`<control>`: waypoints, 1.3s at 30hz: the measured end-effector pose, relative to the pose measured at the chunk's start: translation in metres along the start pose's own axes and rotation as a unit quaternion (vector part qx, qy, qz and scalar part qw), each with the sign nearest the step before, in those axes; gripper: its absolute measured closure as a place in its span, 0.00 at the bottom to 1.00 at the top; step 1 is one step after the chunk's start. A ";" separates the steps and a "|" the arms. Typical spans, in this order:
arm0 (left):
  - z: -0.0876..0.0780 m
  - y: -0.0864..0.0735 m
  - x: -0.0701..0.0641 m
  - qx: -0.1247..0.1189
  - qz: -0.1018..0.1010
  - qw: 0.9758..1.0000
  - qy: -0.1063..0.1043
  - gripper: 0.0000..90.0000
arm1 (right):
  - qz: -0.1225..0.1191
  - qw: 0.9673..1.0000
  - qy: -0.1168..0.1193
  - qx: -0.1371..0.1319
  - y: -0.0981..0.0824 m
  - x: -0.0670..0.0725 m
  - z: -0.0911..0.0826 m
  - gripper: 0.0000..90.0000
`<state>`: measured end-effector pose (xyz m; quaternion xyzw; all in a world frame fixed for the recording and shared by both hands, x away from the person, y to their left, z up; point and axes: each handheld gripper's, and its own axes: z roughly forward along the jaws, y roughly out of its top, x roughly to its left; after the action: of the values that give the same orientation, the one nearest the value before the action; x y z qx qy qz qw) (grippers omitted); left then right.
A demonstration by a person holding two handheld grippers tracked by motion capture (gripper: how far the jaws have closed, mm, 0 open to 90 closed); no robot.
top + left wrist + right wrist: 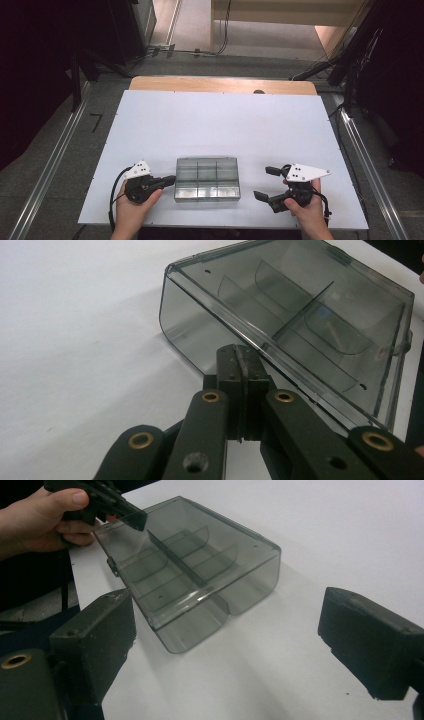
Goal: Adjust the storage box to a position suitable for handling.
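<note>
While a clear grey compartment box lies with its lid shut on the white tabletop, near the front edge and between the two hands, it is approached from both sides. In the high view the left gripper is seen pointed at the box's left end, with its tips at or just against the wall; whether they actually touch cannot be settled from above. In the left gripper view the two black jaws are shown pressed together, pad against pad, with nothing pinched between them, and their tips are set at the lower edge of the box, just beneath the lid's rim. Inside the box, dividers can be made out through the tinted plastic, splitting it into several compartments; the contents, if any, are too faint to be told.

On the other side, the right gripper is held apart from the box's right end, and a strip of bare tabletop is left between them. Its jaws are spread wide, and nothing is gripped by them. In the right gripper view the box is framed between the two open pads, farther off, and the left gripper is seen at its far end.
</note>
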<state>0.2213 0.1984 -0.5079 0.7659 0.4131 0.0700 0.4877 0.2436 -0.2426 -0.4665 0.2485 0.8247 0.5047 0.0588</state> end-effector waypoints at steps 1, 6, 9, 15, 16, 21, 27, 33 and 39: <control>0.001 0.001 -0.001 0.000 0.000 1.000 -0.001 1.00 | 0.000 1.000 0.000 0.000 0.000 0.000 0.000 0.08; 0.010 0.003 -0.008 0.000 0.002 1.000 -0.005 1.00 | -0.003 1.000 0.000 0.000 -0.001 0.000 -0.004 0.08; 0.013 0.004 -0.012 0.003 0.003 1.000 -0.005 1.00 | -0.004 1.000 0.000 -0.003 -0.002 -0.001 -0.008 0.08; 0.022 0.009 -0.017 0.004 0.006 1.000 -0.006 1.00 | 0.002 1.000 -0.001 -0.009 -0.006 -0.005 -0.015 0.08; 0.025 0.010 -0.018 0.003 0.005 1.000 -0.006 1.00 | 0.004 1.000 -0.002 -0.009 -0.006 -0.005 -0.016 0.08; 0.031 0.012 -0.021 0.002 0.009 1.000 -0.006 1.00 | 0.006 1.000 -0.009 -0.013 -0.006 -0.008 -0.017 0.08; 0.034 0.013 -0.024 0.002 0.011 1.000 -0.007 1.00 | 0.007 1.000 -0.008 -0.007 -0.007 -0.009 -0.013 0.08; 0.035 0.013 -0.026 0.007 0.020 1.000 -0.006 1.00 | 0.006 1.000 -0.008 -0.006 -0.006 -0.011 -0.012 0.08; 0.038 0.013 -0.029 0.008 0.020 1.000 -0.006 1.00 | 0.003 1.000 -0.006 -0.002 -0.006 -0.009 -0.010 0.08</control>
<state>0.2297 0.1497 -0.5081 0.7784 0.3951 0.0722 0.4825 0.2456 -0.2574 -0.4683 0.2536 0.8226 0.5050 0.0629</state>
